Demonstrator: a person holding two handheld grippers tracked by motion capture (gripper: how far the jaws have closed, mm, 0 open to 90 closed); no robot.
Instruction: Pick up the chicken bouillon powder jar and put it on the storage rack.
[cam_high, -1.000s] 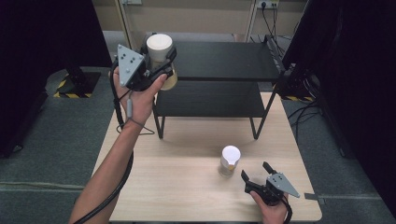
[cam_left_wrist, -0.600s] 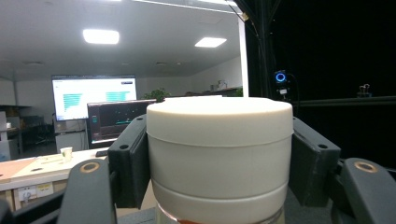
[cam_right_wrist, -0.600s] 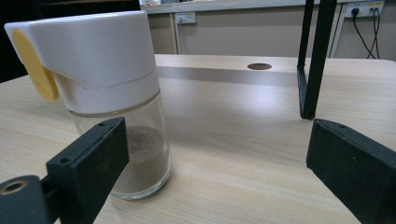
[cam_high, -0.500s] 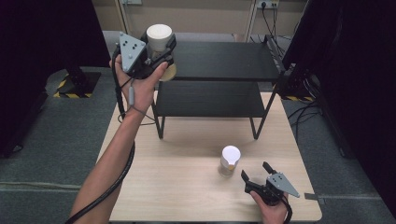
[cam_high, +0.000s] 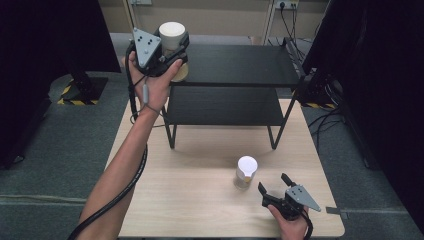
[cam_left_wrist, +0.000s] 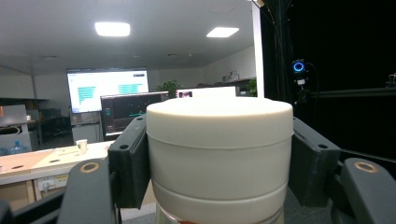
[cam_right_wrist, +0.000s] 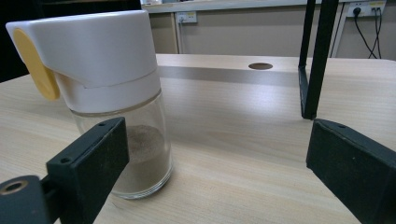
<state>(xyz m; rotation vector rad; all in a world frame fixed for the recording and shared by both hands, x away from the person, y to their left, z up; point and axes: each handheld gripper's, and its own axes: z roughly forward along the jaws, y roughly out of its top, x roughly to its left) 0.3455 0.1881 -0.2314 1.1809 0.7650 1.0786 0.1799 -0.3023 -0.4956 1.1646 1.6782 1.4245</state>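
Left gripper (cam_high: 172, 42) pinching the white-lidded round jar (cam_high: 171, 35) by its cap, holding it up over the left end of the black metal two-tier shelf (cam_high: 240, 67), not yet set down. Right gripper (cam_high: 274, 192), jaws spread, waits beside the glass shaker with white cap (cam_high: 246, 171) on the wooden table (cam_high: 200, 200); that one looks next

We see the tabletop (cam_high: 200, 200) evenly lit from above, the shelf rack (cam_high: 225, 75) casting soft shadows; ceiling panels (cam_left_wrist: 112, 29) glare, surroundings dark, pictures slightly soft.
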